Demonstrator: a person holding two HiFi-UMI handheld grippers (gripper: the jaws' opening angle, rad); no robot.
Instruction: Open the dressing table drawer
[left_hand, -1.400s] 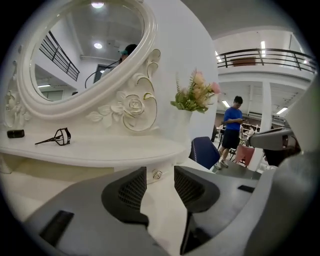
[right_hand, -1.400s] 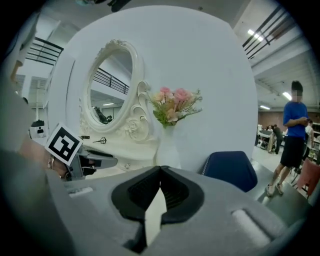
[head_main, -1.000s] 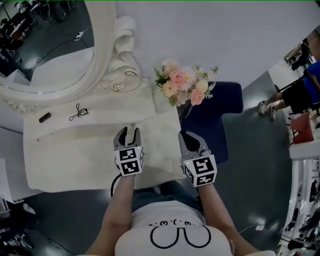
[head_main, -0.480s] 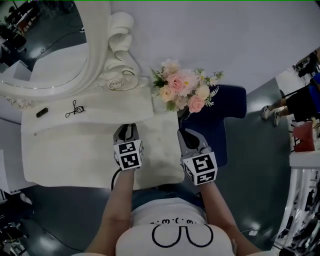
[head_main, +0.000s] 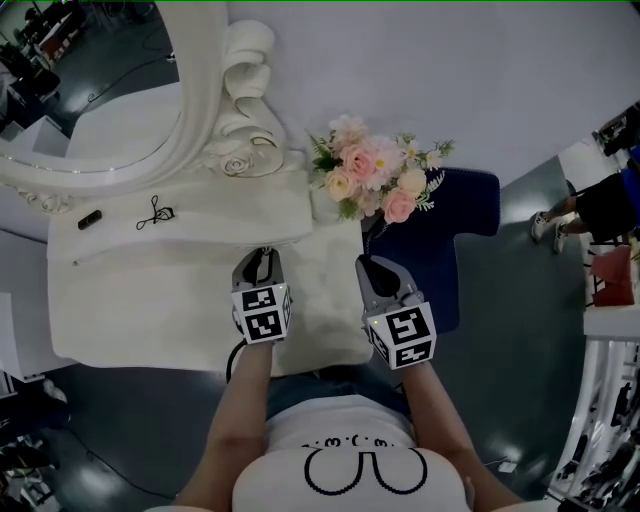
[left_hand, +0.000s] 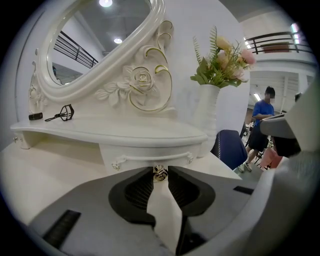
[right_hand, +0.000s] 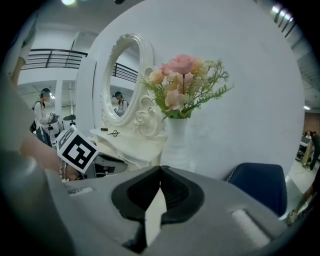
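Observation:
The white dressing table (head_main: 150, 300) has a small drawer (left_hand: 150, 152) under its raised shelf, with a little metal knob (left_hand: 160, 173) on the drawer front. My left gripper (left_hand: 160, 175) is shut on that knob, both tips pressing its sides. In the head view the left gripper (head_main: 262, 256) points at the shelf's front edge, and the knob is hidden by it. My right gripper (head_main: 376, 270) hovers over the table's right end, beside the vase. Its jaws (right_hand: 160, 170) meet at the tips with nothing between them.
An oval mirror (head_main: 100, 100) in a carved white frame stands at the back left. A white vase of pink flowers (head_main: 375, 175) stands at the table's right back corner. A black clip (head_main: 155, 213) lies on the shelf. A blue chair (head_main: 440, 240) stands to the right.
My left jaws stood open round the knob a second ago and have since closed onto it. Both hands have stayed about where they were.

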